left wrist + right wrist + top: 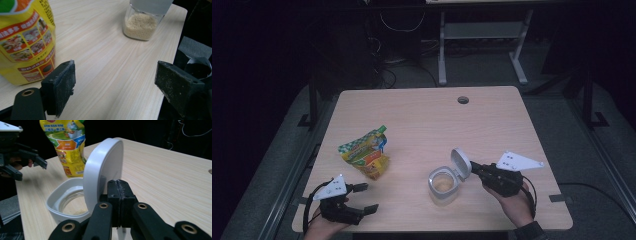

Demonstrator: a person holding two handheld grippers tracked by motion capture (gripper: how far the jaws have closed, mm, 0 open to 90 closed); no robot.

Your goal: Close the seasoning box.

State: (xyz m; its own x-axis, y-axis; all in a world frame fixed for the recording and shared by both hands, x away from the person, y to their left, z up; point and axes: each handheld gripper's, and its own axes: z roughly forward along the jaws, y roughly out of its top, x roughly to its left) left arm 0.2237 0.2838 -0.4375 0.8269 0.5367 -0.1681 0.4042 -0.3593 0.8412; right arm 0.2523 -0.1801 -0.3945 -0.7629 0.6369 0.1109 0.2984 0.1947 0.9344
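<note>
A pale wood desk is standing in a dark room; the left gripper is gaping wide, empty, while the right gripper is apparently pinching the jar's hinged lid, its contact edge hidden.

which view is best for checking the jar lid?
The right gripper view: the white lid stands flipped up, close and large, above the jar's open rim, with the right gripper shut right against it. The high view shows the lid small. The left gripper view catches just its grey lower edge.
</note>
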